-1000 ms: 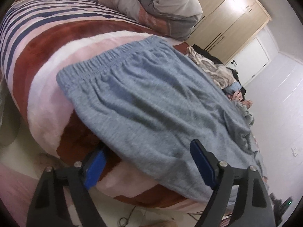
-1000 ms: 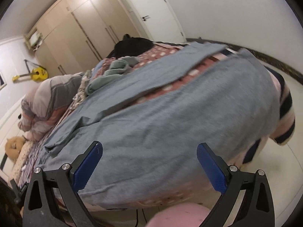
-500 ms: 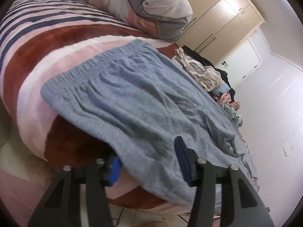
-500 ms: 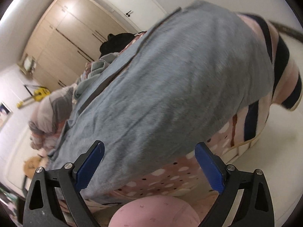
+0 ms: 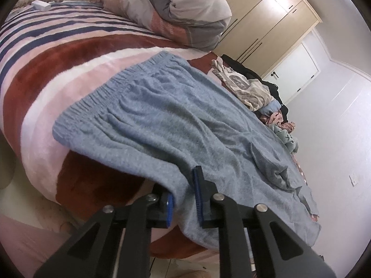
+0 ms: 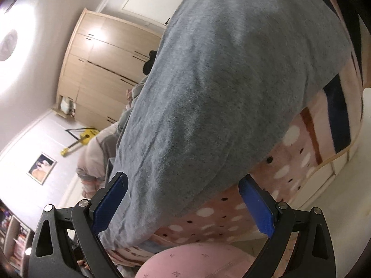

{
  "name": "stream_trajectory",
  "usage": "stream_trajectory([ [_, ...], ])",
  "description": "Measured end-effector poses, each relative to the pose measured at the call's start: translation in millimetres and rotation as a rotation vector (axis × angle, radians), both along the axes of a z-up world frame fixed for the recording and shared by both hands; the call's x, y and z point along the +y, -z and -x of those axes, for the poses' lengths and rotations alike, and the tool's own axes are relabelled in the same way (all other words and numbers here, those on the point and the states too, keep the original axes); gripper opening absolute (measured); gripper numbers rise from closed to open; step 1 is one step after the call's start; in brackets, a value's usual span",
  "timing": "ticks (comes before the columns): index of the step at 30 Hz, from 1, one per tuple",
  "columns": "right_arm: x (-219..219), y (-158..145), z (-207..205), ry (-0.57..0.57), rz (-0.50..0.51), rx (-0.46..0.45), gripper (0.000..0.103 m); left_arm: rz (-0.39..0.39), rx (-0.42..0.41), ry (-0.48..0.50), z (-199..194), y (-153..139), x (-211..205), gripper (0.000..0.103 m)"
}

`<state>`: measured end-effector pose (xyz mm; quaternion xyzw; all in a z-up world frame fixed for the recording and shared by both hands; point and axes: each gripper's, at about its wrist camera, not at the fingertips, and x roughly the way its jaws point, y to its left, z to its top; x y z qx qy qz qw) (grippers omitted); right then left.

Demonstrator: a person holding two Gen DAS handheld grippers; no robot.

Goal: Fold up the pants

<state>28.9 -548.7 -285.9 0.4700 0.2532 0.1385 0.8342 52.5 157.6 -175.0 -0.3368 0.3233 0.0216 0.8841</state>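
Grey-blue pants [image 5: 162, 115] lie spread flat on a striped blanket [image 5: 46, 69], elastic waistband at the left, legs running off to the right. My left gripper [image 5: 184, 201] is at the pants' near edge where it hangs over the bed side. Its jaws are closing, with a fold of that edge pinched between the blue pads. In the right wrist view the pants [image 6: 220, 81] drape over the bed's edge. My right gripper [image 6: 183, 203] sits low beside it, jaws wide and slowly closing. The hanging cloth is between the pads, which stand clear of it.
A bunched duvet [image 5: 176, 7] lies at the head of the bed and a heap of other clothes [image 5: 250, 88] along its far side. A wooden wardrobe [image 5: 266, 16] stands behind. A pink rounded shape [image 6: 199, 261] is just below the right gripper.
The left jaws have come together from wide apart onto the pants' near edge. The right gripper has sunk and rolled, now level with the cloth hanging over the bed's side.
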Motion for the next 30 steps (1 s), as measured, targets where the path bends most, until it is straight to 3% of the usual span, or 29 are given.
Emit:
stream_trajectory([
  [4,-4.3,0.0,1.9,0.022,-0.023,-0.024,0.085,0.010,-0.004,-0.005,-0.3,0.8,0.8,0.012],
  [7,-3.3,-8.8,4.3,0.041,-0.011,-0.044,0.073,0.010,-0.017,-0.004,1.2,-1.0,1.0,0.010],
  [10,-0.7,-20.9,7.3,0.061,0.043,-0.032,0.052,0.020,-0.045,-0.010,4.2,-5.8,2.7,0.009],
  [12,2.8,-30.6,6.7,0.091,0.119,0.008,0.025,0.025,-0.057,-0.014,5.3,-9.1,3.8,0.008],
  [15,8.2,-43.8,5.6,0.113,0.152,0.014,0.010,0.023,-0.075,-0.018,6.9,-14.6,3.6,0.008],
  [21,10.7,-87.3,16.0,0.135,0.209,-0.076,0.006,0.013,-0.130,-0.019,12.5,-33.8,4.6,0.006],
  [30,23.0,-165.6,-12.3,0.086,0.379,-0.133,0.005,-0.040,-0.223,0.016,1.2,-77.9,5.6,0.006],
])
